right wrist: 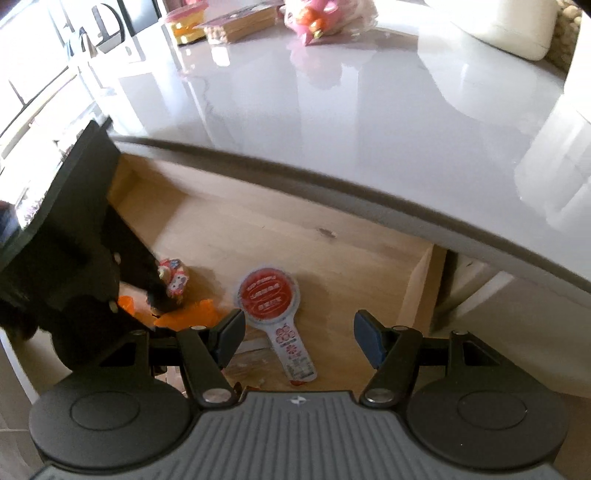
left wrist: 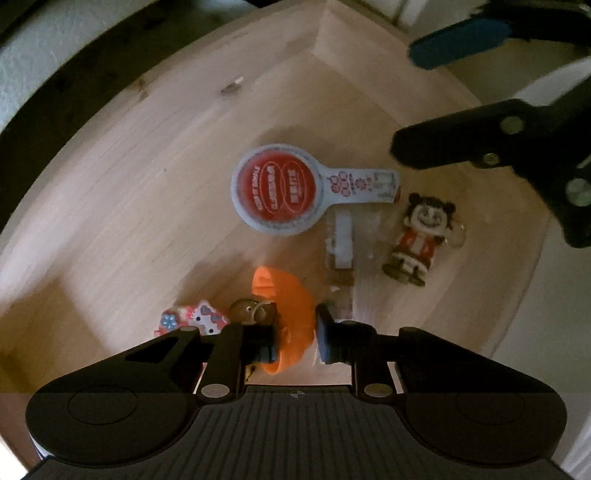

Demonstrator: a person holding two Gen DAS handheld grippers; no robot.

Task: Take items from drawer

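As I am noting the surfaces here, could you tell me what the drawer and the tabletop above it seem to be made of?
Drawer: pale, matt, seemingly unvarnished wood; grain lines and a dark knot show. Tabletop: glossy light grey, mirroring the window and things on it; perhaps glass or lacquer, cannot tell.

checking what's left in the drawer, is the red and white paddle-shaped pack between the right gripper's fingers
No, the red and white pack lies flat on the drawer floor, and the right gripper has nothing between its open fingers.

Glossy pale-grey worktop (right wrist: 332,122) above, reflecting window light. At its far edge: a yellow-orange tub with pink lid (right wrist: 186,23), a flat brown box (right wrist: 243,23), a pink packet (right wrist: 317,16), possibly sweets. A white container (right wrist: 509,26) stands far right.
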